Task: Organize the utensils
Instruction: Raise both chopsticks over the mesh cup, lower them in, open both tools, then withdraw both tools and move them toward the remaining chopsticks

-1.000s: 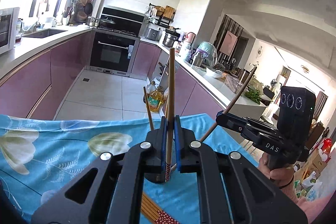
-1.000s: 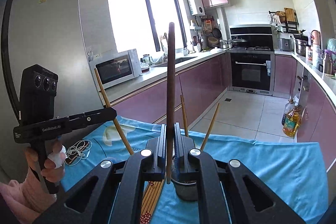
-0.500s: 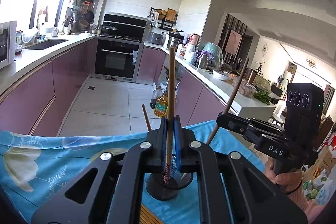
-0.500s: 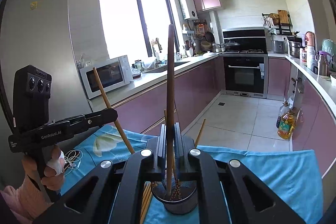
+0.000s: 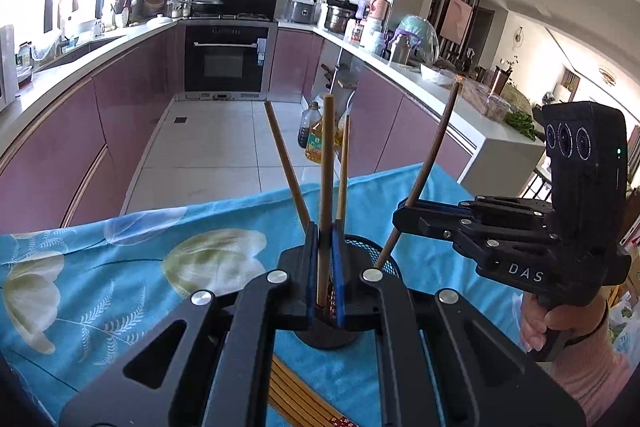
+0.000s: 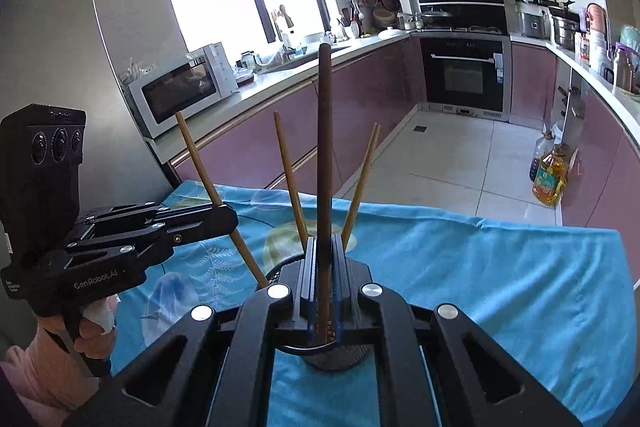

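My left gripper (image 5: 325, 241) is shut on a light wooden chopstick (image 5: 328, 179) held upright, its lower end down in the mouth of a black mesh holder (image 5: 362, 247). Two more chopsticks (image 5: 286, 163) lean in that holder. My right gripper (image 6: 323, 247) is shut on a dark brown chopstick (image 6: 325, 147), its tip also inside the holder (image 6: 336, 355). In the left wrist view the right gripper (image 5: 404, 213) is at the right with the dark chopstick (image 5: 432, 155). In the right wrist view the left gripper (image 6: 226, 217) is at the left with the light chopstick (image 6: 208, 183).
A blue flowered tablecloth (image 5: 120, 267) covers the table; its far edge drops to the tiled kitchen floor. A bundle of loose chopsticks (image 5: 296, 395) lies on the cloth under my left gripper. Oil bottles (image 5: 314, 141) stand on the floor by the purple cabinets.
Both grippers have come down and forward over the holder. The held chopsticks' lower ends, above the cloth before, now reach into the holder. The two grippers stand closer together.
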Available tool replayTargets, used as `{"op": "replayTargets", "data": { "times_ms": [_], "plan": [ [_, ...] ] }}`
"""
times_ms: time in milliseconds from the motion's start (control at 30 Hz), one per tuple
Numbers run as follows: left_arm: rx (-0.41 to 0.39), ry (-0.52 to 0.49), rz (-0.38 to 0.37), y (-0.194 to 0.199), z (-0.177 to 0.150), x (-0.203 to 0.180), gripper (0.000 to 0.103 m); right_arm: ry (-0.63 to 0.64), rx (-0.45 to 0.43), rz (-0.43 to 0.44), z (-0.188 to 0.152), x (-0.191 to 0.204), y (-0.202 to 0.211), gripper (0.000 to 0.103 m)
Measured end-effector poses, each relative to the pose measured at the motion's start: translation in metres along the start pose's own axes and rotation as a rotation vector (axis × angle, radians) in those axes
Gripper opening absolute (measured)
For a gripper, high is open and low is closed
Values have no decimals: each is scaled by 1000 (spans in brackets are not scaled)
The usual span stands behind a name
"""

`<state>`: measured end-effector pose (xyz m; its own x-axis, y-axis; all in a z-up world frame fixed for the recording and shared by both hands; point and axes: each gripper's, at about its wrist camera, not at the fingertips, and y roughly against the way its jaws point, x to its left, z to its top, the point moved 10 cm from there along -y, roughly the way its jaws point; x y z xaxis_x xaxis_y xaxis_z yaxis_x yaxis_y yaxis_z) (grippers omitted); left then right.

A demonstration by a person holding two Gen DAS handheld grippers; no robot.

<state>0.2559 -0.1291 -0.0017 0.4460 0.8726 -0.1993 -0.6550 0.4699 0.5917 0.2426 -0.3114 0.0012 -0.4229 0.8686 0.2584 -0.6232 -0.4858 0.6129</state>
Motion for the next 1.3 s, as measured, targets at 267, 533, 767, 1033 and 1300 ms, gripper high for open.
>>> {"op": "replayTargets", "data": {
  "times_ms": [267,533,767,1033,1300],
  "plan": [
    [38,48,15,-26,-3,15,9,-59,6,-24,2,-16,-14,8],
    [20,93,40,-29,-8,33,19,-68,-62,-57,13,-22,-6,18],
    [-22,102,72,-8,-28,48,30,-55,-93,-53,9,-18,8,19],
    [7,85,95,15,-77,58,37,85,-94,38,-24,30,40,33],
    [124,116,103,10,-150,69,39,113,97,93,-100,59,2,33]
  ]
}}
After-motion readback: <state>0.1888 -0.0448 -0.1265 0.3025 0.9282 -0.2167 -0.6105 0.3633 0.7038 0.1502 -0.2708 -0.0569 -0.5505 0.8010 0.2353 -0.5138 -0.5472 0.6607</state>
